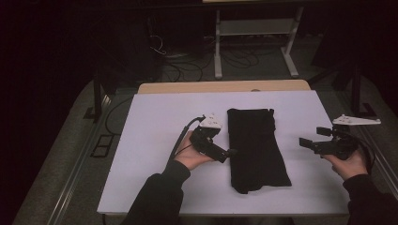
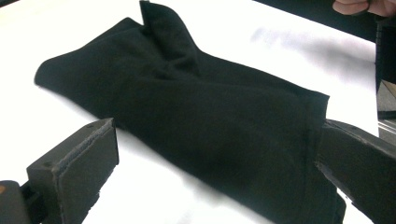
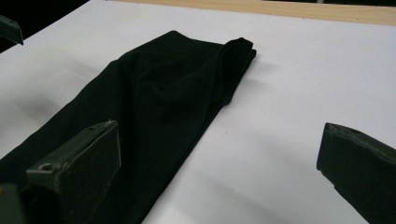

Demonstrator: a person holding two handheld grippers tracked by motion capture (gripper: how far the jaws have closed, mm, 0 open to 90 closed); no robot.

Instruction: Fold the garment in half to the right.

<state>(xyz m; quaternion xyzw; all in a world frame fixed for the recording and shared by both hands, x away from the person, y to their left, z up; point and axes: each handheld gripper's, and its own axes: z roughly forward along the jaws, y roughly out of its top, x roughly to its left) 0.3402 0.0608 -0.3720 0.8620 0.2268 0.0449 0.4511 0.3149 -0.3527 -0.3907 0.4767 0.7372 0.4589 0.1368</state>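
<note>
Folded black garment (image 1: 256, 147) lies unobstructed on white table (image 1: 155, 117); left gripper (image 1: 224, 154) and right gripper (image 1: 307, 142) both spread wide; dark room, floor cables (image 1: 187, 70).

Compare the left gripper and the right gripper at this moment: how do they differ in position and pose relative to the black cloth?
The left gripper sits right at the left edge of the folded black cloth, while the right gripper is held well off to its right, apart from it. The left gripper points right toward the cloth; the right gripper points left toward it. Both have their jaws open and grip nothing.
</note>
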